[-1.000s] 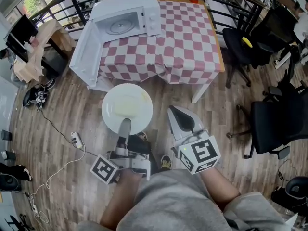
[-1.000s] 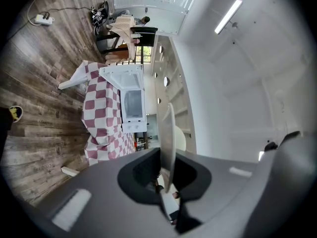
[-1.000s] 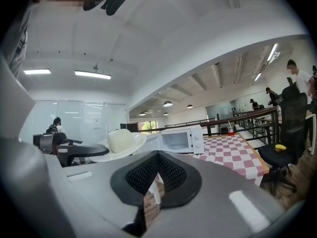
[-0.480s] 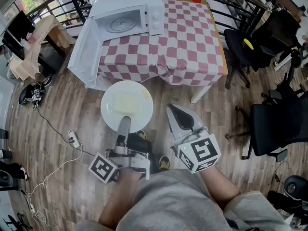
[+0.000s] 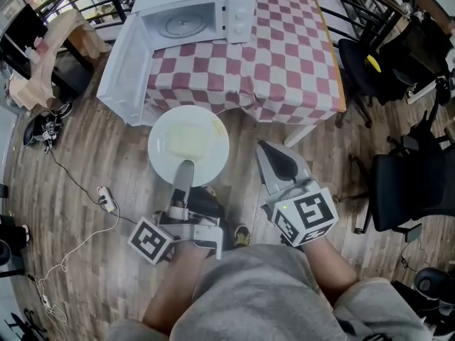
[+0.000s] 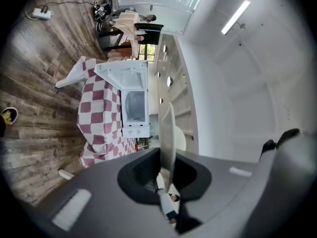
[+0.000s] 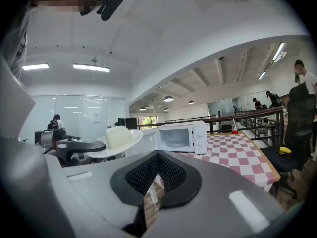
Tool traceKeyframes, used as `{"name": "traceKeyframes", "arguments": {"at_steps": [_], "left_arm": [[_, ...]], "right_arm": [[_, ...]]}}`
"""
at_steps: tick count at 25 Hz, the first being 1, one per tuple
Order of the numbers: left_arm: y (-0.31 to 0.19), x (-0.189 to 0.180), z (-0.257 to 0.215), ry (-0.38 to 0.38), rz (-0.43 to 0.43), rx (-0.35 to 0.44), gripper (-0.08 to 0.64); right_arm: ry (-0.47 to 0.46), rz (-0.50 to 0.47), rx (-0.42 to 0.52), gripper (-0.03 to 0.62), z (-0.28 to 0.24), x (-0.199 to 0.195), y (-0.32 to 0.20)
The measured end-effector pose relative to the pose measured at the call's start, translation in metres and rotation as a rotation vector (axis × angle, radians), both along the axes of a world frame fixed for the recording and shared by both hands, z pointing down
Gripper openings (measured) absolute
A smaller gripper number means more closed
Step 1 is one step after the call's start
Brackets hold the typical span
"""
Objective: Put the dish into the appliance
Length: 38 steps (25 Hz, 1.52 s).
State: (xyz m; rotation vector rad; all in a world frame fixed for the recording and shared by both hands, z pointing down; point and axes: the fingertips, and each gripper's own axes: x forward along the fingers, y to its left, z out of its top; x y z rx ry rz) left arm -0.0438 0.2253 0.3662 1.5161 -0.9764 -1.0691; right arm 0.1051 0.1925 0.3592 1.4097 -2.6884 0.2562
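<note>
Plate held by one edge, short of the microwave

The left gripper (image 5: 185, 170) is clamped on the near rim of the white plate (image 5: 213, 158). The plate hangs roughly level over the wooden floor (image 5: 85, 155), just in front of the table and short of the microwave (image 5: 234, 9). A pale block of food (image 5: 186, 139) sits near the plate's middle. The right gripper (image 5: 274, 155) has its jaws together on nothing and rides beside the plate without touching it.

The main risk is likely the one-sided grip. All the plate's weight lies ahead of the jaws, so a jolt could make the smooth rim pivot or slip, and the block could slide off the far side. The open door (image 5: 124, 69) hangs past the table's edge on the left, near the way in, so a low or leftward approach could knock the plate's rim against it. The cavity looks only a little wider than the plate, so an off-centre entry may clip a wall or the sill. With its jaws shut, the right gripper could only prop the plate, not catch it
</note>
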Motion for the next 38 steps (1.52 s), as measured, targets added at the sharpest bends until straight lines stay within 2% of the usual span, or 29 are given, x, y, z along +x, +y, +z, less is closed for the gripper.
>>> {"name": "traceKeyframes", "arguments": {"at_steps": [19,38], "left_arm": [[-0.135,-0.035,0.009,-0.010,0.039,-0.056,0.026],[-0.207,-0.083,0.018,-0.023,0.096,-0.077,0.026]], "right_arm": [[0.020,-0.002,-0.057,-0.002,0.007,-0.052,-0.125],[0.041,0.051,-0.047,-0.002,0.001,-0.117,-0.192]]}}
